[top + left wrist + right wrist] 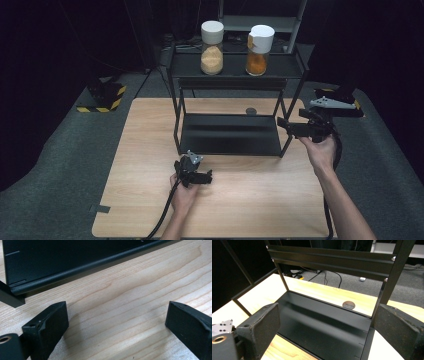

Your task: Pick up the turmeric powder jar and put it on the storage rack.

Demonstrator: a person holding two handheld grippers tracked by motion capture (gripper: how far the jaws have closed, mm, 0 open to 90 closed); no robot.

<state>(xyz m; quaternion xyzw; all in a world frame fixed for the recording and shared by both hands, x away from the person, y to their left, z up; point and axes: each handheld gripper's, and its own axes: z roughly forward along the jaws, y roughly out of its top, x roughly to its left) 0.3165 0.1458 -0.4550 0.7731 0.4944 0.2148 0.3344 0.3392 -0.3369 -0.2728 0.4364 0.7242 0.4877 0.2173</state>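
A black two-tier metal rack stands on the wooden table. Its top shelf carries a white-lidded jar of beige granules and a white-lidded jar of orange powder. My left gripper rests low over the table just in front of the rack, open, with bare wood between its jaws. The rack's lower shelf edge lies just beyond it. My right gripper hovers at the rack's right end, open and holding nothing. It looks across the bare lower shelf from there.
A round cable hole sits in the table behind the rack, also seen through the rack frame. Grey carpet surrounds the table. A yellow-black striped block lies on the floor at the left. Open wood lies in front of the rack.
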